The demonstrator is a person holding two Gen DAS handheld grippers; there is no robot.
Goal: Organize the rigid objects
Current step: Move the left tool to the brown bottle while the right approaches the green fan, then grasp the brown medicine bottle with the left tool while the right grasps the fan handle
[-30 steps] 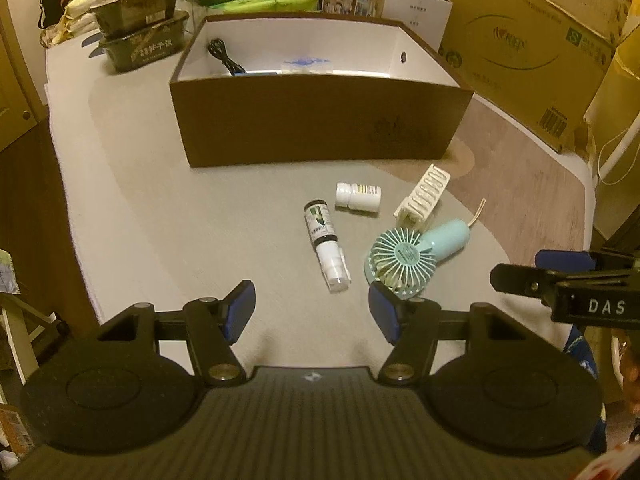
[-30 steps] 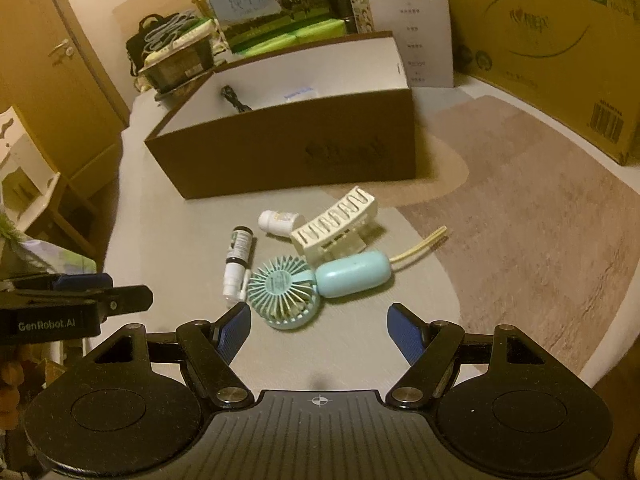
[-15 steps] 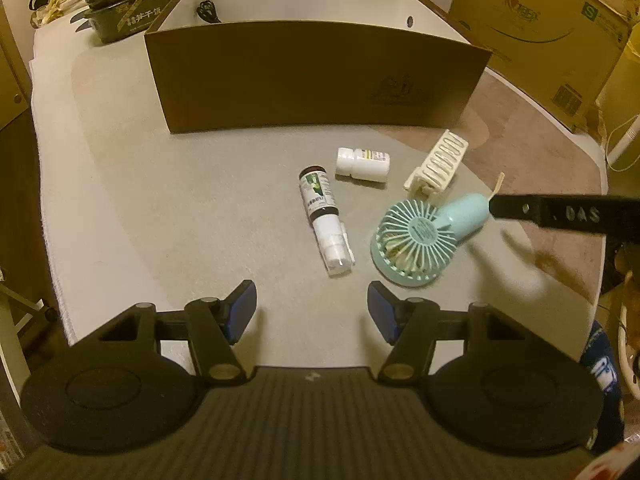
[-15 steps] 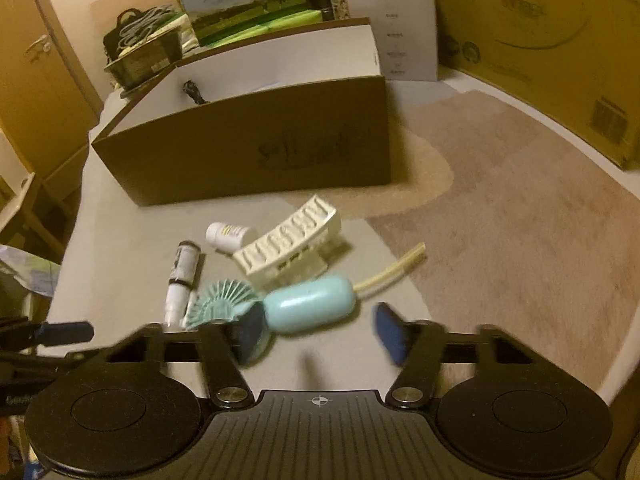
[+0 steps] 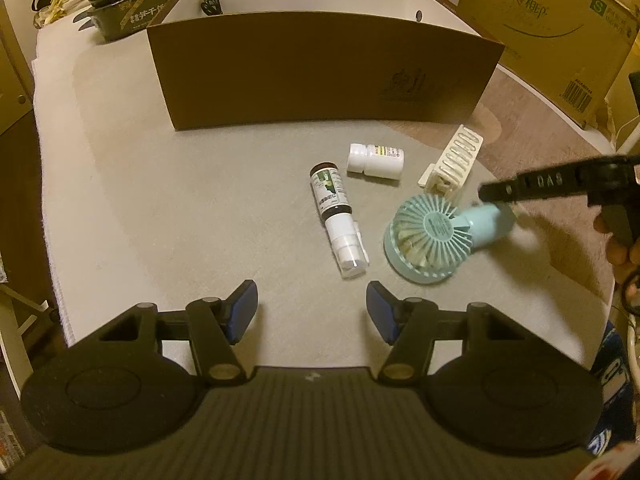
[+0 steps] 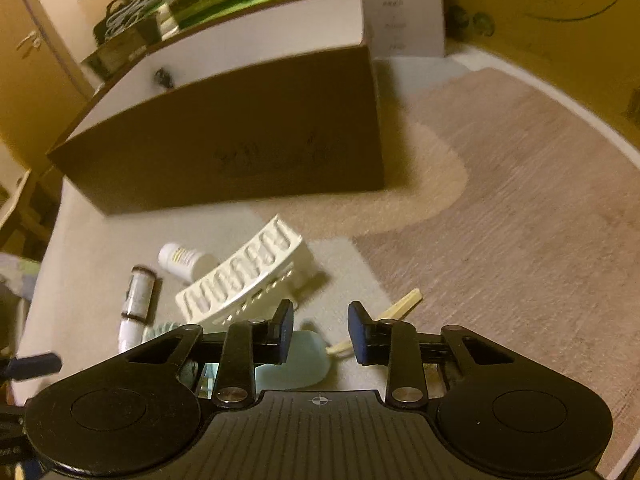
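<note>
A teal hand fan lies flat on the grey table cover. Beside it are a dark spray bottle, a white pill bottle and a white slotted rack. My right gripper hangs over the fan's handle, its jaws drawn narrow. The left finger covers part of the handle, and bare cover shows between the pads. Its black arm crosses above the handle in the left wrist view. My left gripper stands open, short of the spray bottle, with nothing between its fingers.
A brown box with a white inside stands behind the objects, with a black cable in it. Dark trays are stacked at the back left. A large carton is at the back right. A hand shows at the right edge.
The right gripper came forward and down over the fan's handle, and its jaws closed from wide to narrow. The left gripper sank a little toward the table and stayed open.
</note>
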